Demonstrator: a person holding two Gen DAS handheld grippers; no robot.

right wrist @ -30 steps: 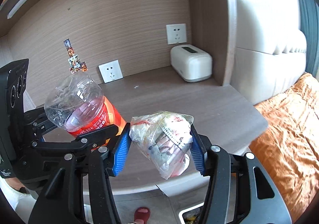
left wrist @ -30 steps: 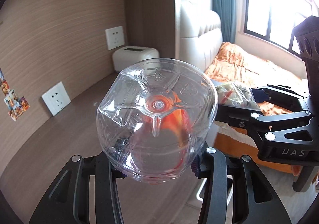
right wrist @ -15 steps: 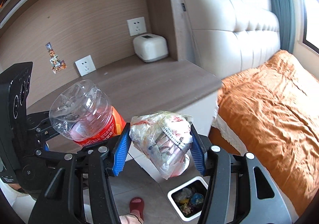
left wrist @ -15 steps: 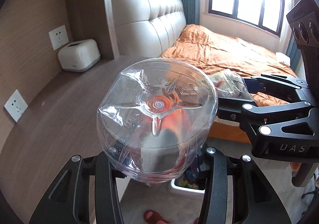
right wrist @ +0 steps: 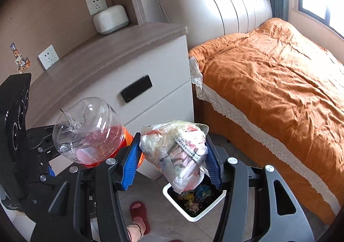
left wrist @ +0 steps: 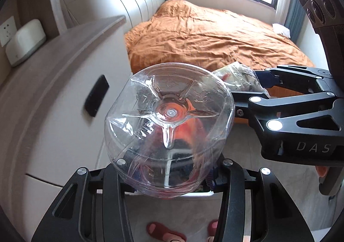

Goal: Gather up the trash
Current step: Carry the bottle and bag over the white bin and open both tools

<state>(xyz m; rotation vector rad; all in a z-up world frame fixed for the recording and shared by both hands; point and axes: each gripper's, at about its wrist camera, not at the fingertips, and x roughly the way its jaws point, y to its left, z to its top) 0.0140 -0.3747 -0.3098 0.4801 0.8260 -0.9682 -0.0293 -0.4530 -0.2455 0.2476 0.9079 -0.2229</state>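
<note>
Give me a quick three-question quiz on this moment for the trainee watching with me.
1. True or false: the right gripper is shut on a crumpled plastic bag.
2. What does the left gripper hold: A) a slipper, B) a clear plastic bottle, C) a tissue box?
3. Fill in: on the floor below the bag stands a white ____ with trash already inside.

Key:
1. True; its blue pads press the bag from both sides.
2. B; the bottle's base faces the left wrist camera.
3. Bin, beside the bedside cabinet and the bed.
</note>
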